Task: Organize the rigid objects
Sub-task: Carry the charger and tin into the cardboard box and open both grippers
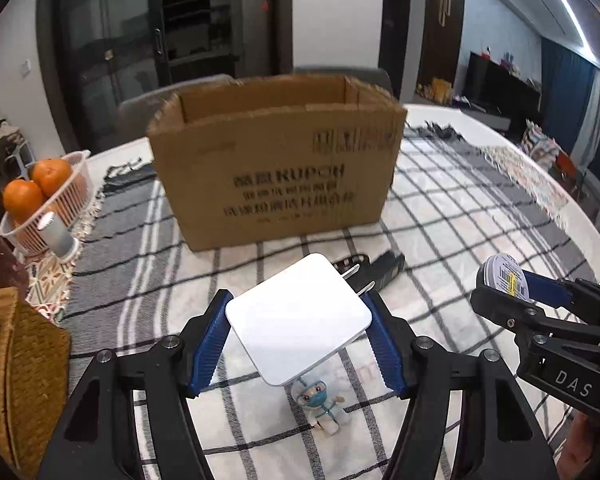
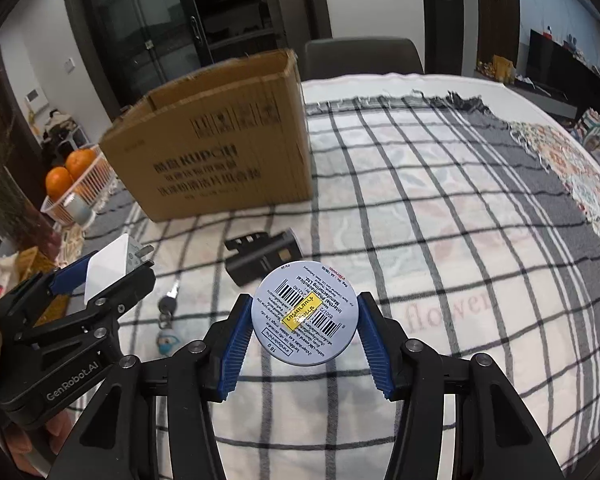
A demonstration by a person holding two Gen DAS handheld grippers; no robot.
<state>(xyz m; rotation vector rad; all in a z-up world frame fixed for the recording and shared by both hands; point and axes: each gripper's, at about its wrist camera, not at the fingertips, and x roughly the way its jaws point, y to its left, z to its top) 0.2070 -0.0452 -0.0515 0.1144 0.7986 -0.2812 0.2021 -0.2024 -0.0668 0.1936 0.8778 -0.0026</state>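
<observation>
My left gripper [image 1: 298, 322] is shut on a white square plug adapter [image 1: 298, 330] and holds it above the checked cloth; it also shows in the right wrist view [image 2: 108, 272]. My right gripper [image 2: 304, 314] is shut on a round tin [image 2: 305, 311] with a barcode label, also seen at the right of the left wrist view [image 1: 504, 278]. An open cardboard box [image 1: 276, 160] stands upright on the table beyond both grippers. A black plastic holder [image 2: 260, 254] and a key with a small masked-figure keychain [image 2: 167, 334] lie on the cloth between them.
A white basket with oranges [image 1: 48, 200] and a grey cylinder [image 1: 58, 236] sit at the far left. A woven mat [image 1: 28, 368] lies at the near left edge. Chairs stand behind the box. The checked cloth [image 2: 440, 200] stretches to the right.
</observation>
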